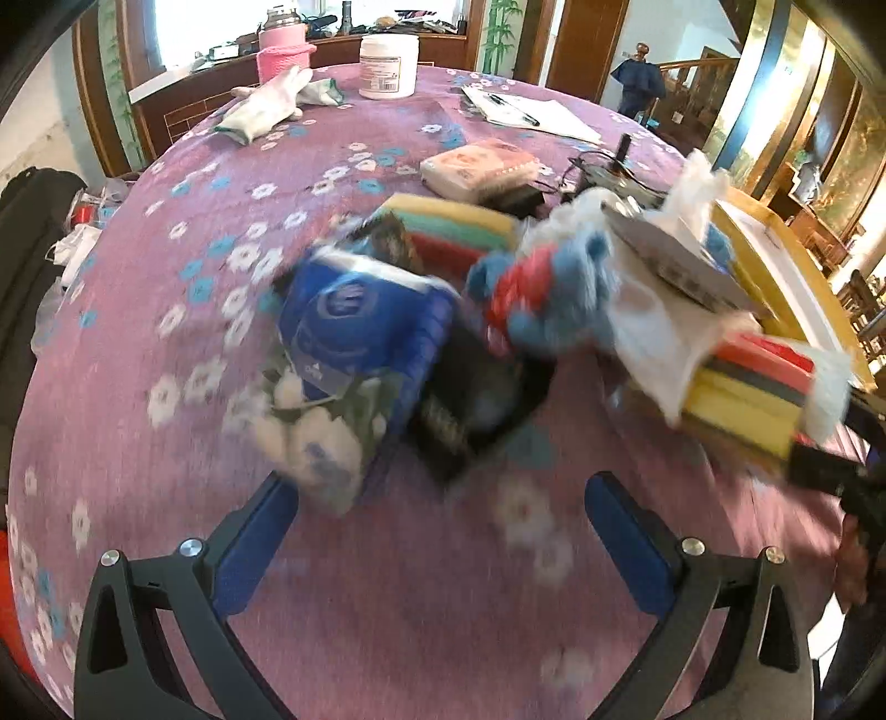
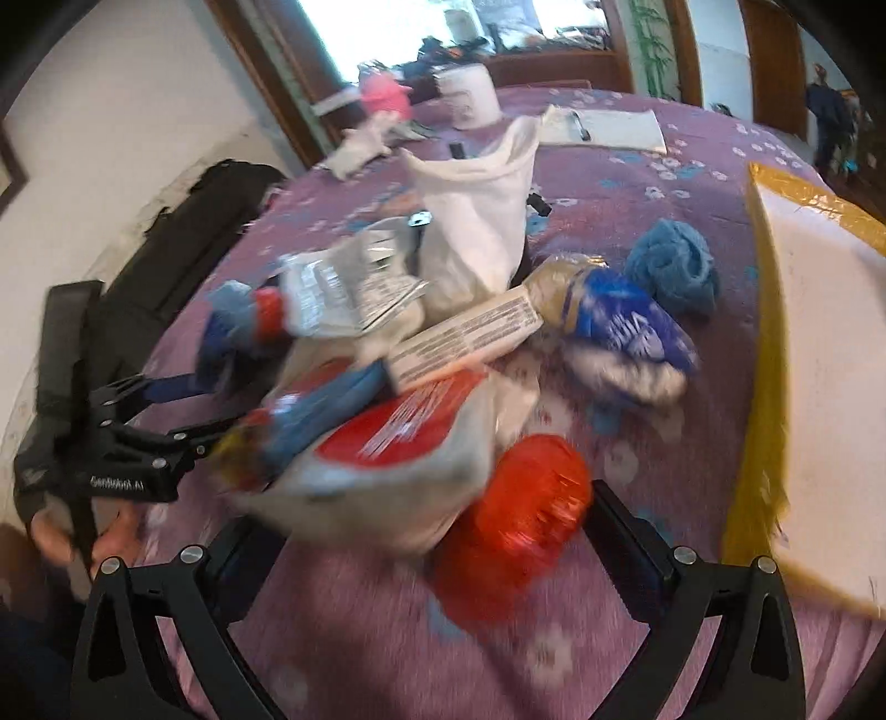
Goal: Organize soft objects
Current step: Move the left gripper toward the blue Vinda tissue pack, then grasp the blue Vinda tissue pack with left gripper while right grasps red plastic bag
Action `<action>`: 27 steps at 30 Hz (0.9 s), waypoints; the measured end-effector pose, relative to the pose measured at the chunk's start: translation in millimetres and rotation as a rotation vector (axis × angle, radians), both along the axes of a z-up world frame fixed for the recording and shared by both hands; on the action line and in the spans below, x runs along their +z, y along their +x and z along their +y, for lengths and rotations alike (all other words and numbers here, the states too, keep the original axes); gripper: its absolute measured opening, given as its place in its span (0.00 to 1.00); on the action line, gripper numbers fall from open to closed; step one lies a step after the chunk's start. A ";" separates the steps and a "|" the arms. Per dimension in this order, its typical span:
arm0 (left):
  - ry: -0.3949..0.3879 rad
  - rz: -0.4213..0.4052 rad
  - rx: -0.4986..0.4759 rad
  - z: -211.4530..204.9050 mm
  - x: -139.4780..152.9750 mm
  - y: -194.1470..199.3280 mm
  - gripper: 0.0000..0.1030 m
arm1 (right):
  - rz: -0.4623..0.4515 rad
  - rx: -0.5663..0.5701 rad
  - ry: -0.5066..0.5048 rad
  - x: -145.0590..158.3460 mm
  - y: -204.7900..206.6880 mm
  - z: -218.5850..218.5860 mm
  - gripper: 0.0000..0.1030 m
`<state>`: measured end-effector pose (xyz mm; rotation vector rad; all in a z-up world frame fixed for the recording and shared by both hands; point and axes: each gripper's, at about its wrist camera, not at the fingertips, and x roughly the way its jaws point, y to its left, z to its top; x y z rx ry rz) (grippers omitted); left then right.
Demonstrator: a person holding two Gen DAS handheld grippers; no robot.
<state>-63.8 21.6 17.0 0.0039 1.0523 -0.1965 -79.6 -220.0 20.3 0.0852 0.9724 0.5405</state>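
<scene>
Both views are blurred by motion. A pile of soft things lies on the purple flowered tablecloth [image 1: 166, 310]. In the left wrist view my left gripper [image 1: 443, 520] is open, just short of a blue packet of cotton balls [image 1: 354, 343] and a black item [image 1: 476, 410]. Behind them lie a blue fluffy cloth [image 1: 548, 299], stacked colourful sponges [image 1: 454, 227] and a white cloth [image 1: 659, 332]. My right gripper [image 2: 437, 543] is open, with a red-and-white packet [image 2: 398, 465] and a red mesh ball [image 2: 515, 509] between its fingers. A blue packet [image 2: 626, 332] and a blue cloth ball [image 2: 675, 266] lie beyond.
A white box with a yellow rim [image 2: 819, 387] stands at the right. White gloves [image 1: 266, 105], a white jar [image 1: 387, 63], a pink bottle [image 1: 282, 47] and papers [image 1: 526, 111] sit at the table's far side. A black bag [image 2: 183, 249] lies beside the table's left edge.
</scene>
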 end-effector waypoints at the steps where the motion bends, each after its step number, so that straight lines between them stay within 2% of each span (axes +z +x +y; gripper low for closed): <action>1: -0.006 -0.011 -0.004 1.5 1.7 -8.2 1.00 | -0.010 0.013 -0.001 2.1 -4.7 -3.7 0.99; 4: -0.020 -0.048 -0.032 0.8 11.5 -27.0 1.00 | -0.057 0.034 -0.024 11.5 -22.0 -6.3 0.99; 8: -0.023 -0.116 -0.066 2.0 28.9 -44.4 1.00 | -0.137 0.054 -0.006 29.5 -28.6 -16.0 0.99; 13: -0.028 -0.140 -0.016 20.7 38.4 -46.0 1.00 | -0.195 0.045 -0.015 39.2 -44.4 -23.5 0.99; 16: -0.016 -0.131 0.022 30.6 36.4 -36.2 0.99 | -0.196 0.036 -0.014 34.2 -48.9 -27.3 0.99; 20: 0.015 -0.124 0.052 38.4 31.7 -13.4 0.93 | -0.191 0.027 0.003 29.7 -51.0 -33.4 0.99; 22: 0.040 -0.106 0.071 39.7 24.4 2.9 0.92 | -0.192 0.022 0.010 29.1 -52.4 -37.7 0.99; 23: 0.050 -0.093 0.078 39.9 20.4 10.0 0.88 | -0.190 0.018 0.011 28.6 -53.0 -40.2 0.99; 27: 0.059 -0.044 0.066 36.1 0.7 36.5 0.83 | -0.182 0.000 0.018 26.2 -55.3 -50.2 0.99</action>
